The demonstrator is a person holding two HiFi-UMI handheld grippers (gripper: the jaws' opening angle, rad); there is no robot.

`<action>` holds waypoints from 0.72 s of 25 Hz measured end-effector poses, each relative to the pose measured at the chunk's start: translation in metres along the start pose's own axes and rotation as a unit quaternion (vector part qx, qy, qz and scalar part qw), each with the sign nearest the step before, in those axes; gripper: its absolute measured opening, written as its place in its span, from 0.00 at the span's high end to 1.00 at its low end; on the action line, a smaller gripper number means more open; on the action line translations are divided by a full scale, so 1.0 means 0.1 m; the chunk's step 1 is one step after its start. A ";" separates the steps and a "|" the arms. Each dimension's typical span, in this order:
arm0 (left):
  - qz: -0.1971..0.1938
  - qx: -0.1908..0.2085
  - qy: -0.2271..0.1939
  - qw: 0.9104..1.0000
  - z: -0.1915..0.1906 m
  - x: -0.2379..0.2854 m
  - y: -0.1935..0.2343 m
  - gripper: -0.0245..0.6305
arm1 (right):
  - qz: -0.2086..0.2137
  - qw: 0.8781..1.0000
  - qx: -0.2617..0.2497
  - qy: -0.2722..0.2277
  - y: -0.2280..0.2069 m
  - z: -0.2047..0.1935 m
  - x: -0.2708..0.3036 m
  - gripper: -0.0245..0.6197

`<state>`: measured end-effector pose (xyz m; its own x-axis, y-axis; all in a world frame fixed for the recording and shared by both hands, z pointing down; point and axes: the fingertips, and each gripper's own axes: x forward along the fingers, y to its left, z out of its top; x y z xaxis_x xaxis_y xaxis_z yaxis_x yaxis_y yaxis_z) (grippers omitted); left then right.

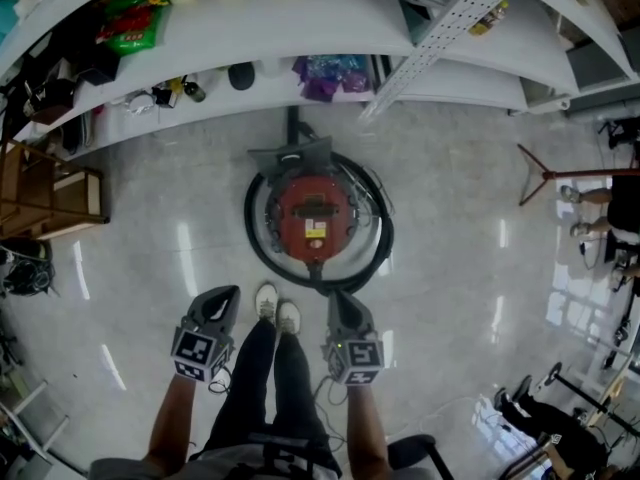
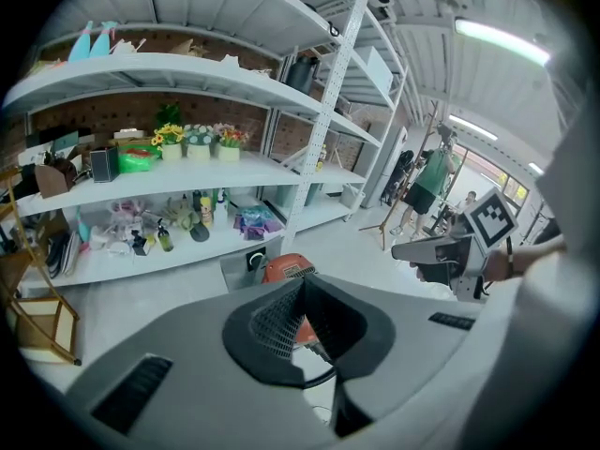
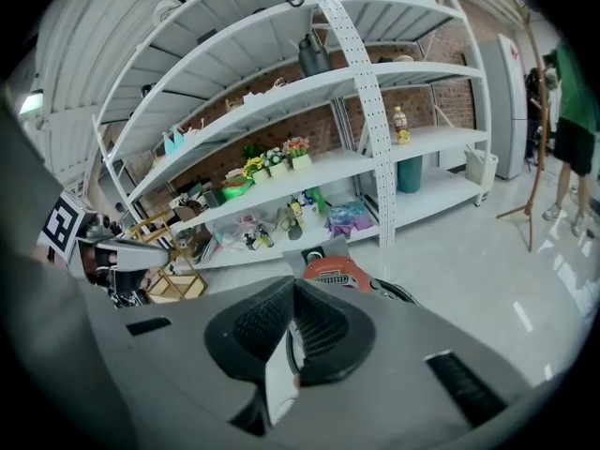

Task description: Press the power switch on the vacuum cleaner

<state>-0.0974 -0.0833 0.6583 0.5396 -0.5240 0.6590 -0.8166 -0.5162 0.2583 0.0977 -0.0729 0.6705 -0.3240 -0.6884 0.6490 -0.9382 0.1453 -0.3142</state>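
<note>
Floor point(image 1: 450, 268) by shelves point(image 1: 300, 28); vacuum point(image 1: 316, 218) at 12. Left gripper point(image 1: 228, 296), right gripper point(image 1: 340, 300): jaws closed, empty. Approach step; next, lower to switch.

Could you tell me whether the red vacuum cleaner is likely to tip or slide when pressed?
The squat round red vacuum cleaner sits low on the glossy floor, so tipping seems unlikely. A sideways push might slide it. The black hose coiled around it probably flexes.
</note>
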 end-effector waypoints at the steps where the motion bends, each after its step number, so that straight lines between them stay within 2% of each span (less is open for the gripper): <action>1: 0.000 -0.001 0.001 1.000 -0.01 0.01 0.00 0.95 | 0.002 1.000 -0.001 0.001 0.00 -0.02 0.02 0.95; 18: 0.004 -0.012 0.007 1.000 -0.06 0.04 0.02 0.95 | -0.007 0.999 -0.013 0.036 -0.19 -0.37 0.61 0.94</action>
<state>-0.0983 -0.0824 0.6662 0.5308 -0.5178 0.6709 -0.8253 -0.4957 0.2704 0.0915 -0.0917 0.7413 -0.3178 -0.6377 0.7016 -0.9452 0.1547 -0.2874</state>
